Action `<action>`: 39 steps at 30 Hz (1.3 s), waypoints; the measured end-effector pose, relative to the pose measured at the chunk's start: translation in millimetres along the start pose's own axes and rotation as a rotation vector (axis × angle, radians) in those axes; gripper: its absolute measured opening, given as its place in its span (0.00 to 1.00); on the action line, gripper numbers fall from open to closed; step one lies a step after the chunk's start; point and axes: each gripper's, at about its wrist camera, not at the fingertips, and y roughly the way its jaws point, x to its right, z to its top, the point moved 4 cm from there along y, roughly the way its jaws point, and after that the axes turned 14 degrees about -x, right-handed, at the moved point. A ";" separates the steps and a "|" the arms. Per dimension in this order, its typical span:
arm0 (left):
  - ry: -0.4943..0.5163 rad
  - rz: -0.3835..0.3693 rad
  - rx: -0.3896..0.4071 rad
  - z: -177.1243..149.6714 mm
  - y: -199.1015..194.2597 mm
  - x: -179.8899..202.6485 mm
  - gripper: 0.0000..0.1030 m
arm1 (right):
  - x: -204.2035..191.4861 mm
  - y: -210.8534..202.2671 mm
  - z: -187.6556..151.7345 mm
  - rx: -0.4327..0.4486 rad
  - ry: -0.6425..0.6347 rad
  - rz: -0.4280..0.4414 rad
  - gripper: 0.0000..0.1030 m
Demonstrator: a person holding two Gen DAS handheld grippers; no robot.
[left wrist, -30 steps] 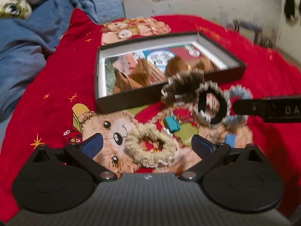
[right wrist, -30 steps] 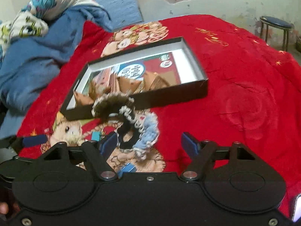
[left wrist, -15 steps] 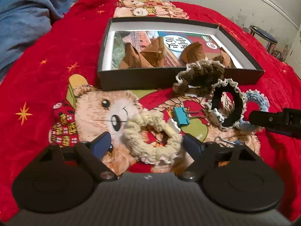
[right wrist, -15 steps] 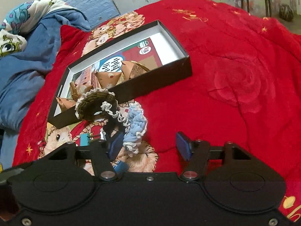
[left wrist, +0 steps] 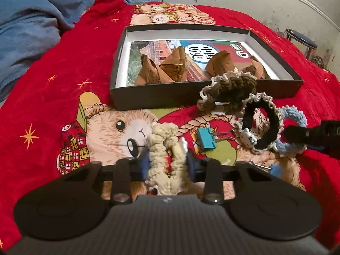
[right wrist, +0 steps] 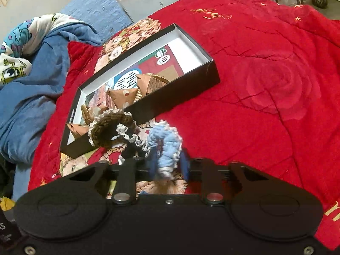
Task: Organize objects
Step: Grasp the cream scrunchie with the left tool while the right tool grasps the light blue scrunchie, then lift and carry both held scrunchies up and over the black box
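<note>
The left gripper [left wrist: 167,165] has its jaws closing on the cream scrunchie [left wrist: 164,159], both blue pads pressed against its flanks. The squeezed ring is now a narrow oval whose long axis runs away from the camera, toward the box [left wrist: 148,97]. The right gripper [right wrist: 167,165] has its jaws pressed in on the blue scrunchie [right wrist: 165,146], which stands up between the pads, long axis upright and leaning slightly left.

Four scrunchies show in all: cream, blue, a black one [left wrist: 261,125] with a pale frilled edge lying flat just left of the blue one, and a brown one [left wrist: 229,89] propped against the box's near wall. The black touches both the brown and the blue.

One teal binder clip [left wrist: 205,141] lies on the red blanket [left wrist: 53,97] between the cream and black scrunchies, its wire handles pointing right.

The one box, open and black-walled, sits beyond them and holds four brown folded paper packets [left wrist: 172,65] on a printed sheet.
</note>
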 end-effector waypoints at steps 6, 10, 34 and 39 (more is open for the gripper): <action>-0.011 0.000 -0.002 1.2 -0.4 -1.1 0.31 | -4.3 -0.3 -1.7 0.022 -0.017 -0.008 0.11; 0.010 0.013 0.013 0.5 -2.4 2.8 0.22 | -12.0 -5.6 -3.5 0.061 -0.065 -0.045 0.11; -0.025 0.074 0.030 2.0 -5.8 0.3 0.23 | -14.9 -41.3 6.4 0.223 -0.071 0.042 0.11; -0.038 0.062 0.051 4.2 -8.6 -1.9 0.23 | -21.8 -42.2 5.0 0.235 -0.108 0.027 0.11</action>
